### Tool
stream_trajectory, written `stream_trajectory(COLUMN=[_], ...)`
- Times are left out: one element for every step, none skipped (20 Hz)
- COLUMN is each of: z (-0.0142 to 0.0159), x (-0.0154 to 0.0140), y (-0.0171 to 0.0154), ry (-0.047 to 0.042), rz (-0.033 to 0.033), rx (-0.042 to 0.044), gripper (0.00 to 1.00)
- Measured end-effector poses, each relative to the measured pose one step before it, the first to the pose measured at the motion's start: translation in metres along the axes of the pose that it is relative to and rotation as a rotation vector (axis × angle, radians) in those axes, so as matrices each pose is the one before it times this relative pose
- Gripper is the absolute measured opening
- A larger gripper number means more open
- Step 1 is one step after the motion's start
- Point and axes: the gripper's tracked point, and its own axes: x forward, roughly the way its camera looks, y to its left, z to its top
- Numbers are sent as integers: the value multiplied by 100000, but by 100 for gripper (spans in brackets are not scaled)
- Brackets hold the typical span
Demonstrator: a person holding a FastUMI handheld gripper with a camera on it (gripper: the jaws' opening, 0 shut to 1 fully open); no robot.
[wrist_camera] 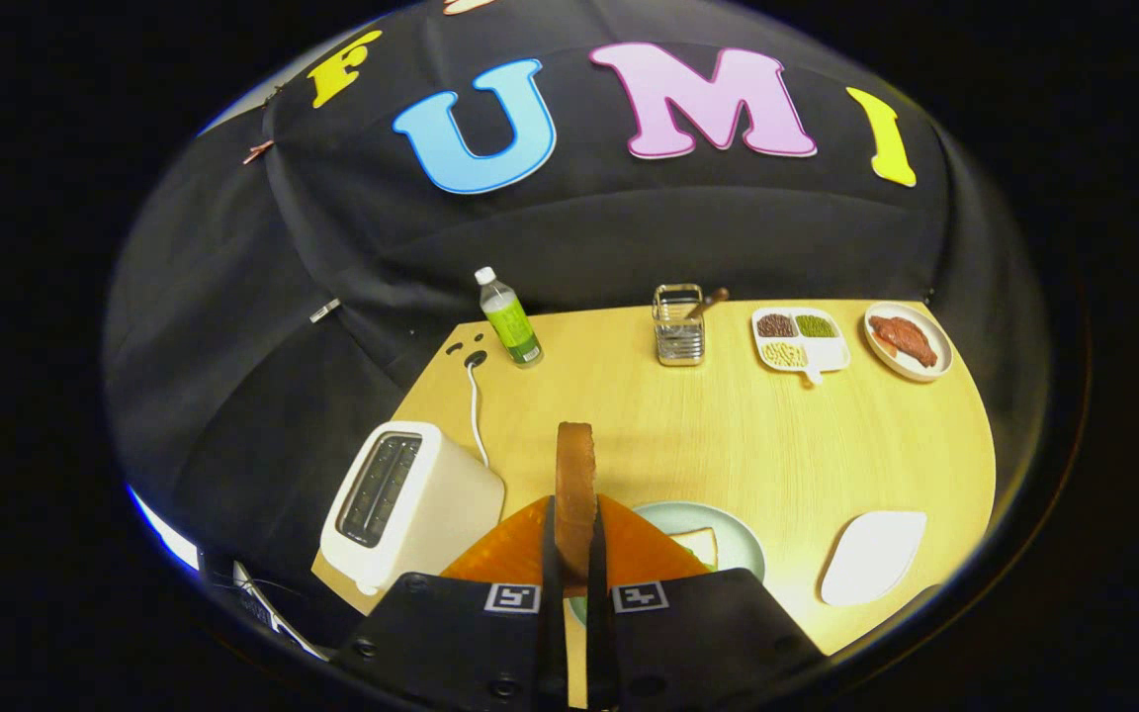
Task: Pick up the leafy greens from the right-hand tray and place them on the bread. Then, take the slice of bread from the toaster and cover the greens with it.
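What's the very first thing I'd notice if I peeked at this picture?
The slice of bread, standing on edge, pinched between the orange fingers of the gripper, whose jaws are shut on it. Just under it sits a pale green plate with another bread piece. The white toaster stands beside the fingers on the wooden table.

We see our gripper point(574, 539) squeezing a slice of bread point(574, 475) on its edge, with both orange fingers point(505, 554) pressing its sides. Just under the fingers sits a pale green plate point(728, 529) with another bread slice point(696, 542). The white toaster point(411, 499) stands left of the fingers, and a white tray point(871, 556) lies to their right on the counter point(728, 435).
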Motion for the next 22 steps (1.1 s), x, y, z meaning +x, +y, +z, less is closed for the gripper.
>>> stream_trajectory(z=[-767, -920, -618, -577, -698, -555, -450, -380, -324, -350, -491, -487, -485, -356, -552, -18, 224, -34, -212, -146, -138, -283], x=[246, 328, 270, 341, 441, 468, 264, 385, 316, 392, 409, 427, 556, 340, 102, 235, -104, 19, 120, 106, 75, 91], y=[-708, -910, -544, -442, -402, -122, -179, -136, -105, -55, -89, -380, -596, -532, -827, -525, -628, -519, -675, -600, -691, -656], ry=[1593, 2155, 1421, 1374, 1591, 1294, 949, 283, 17, 437, 1030, 1312, 1336, 989, 1898, -147, -732, 31, 676, 814, 348, 653], rz=[233, 207, 425, 619, 975, 1386, 1363, 1120, 1262, 1199, 1143, 71, -503, -599, -2477, -895, -1160, -1096, -1128, -1224, -1743, -1961], rx=[933, 1293, 1176, 1424, 1925, 1472, 807, 589, 564, 690, 758, 640, 535, 640, 677, -151, -362, -293, -60, 136, 318, -9], gripper=[12, 12, 12, 12, 12, 12, 12, 12, 12, 12, 12, 12, 12, 12, 12, 13, 14, 16, 19, 27, 29, 36])
